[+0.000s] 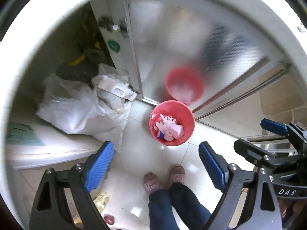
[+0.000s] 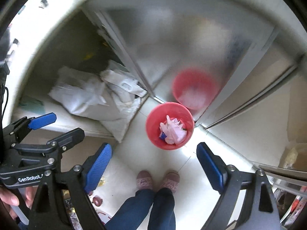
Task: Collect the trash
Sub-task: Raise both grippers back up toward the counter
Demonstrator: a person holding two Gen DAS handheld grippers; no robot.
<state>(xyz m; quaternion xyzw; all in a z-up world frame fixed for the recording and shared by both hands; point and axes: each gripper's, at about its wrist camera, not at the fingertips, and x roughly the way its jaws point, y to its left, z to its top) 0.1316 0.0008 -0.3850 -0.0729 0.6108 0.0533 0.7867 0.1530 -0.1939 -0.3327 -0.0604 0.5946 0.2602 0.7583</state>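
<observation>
while both tools (image 1: 155,164) gape empty, trash-filled red bin (image 1: 187,134) below

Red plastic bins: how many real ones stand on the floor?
1. The round red plastic bin stands on the white floor beside the glossy door; the second red shape is its reflection there.

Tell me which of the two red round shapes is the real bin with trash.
The sharp red bin on the floor tiles, holding crumpled pink-white trash; the blurred red shape is its reflection in the door.
</observation>
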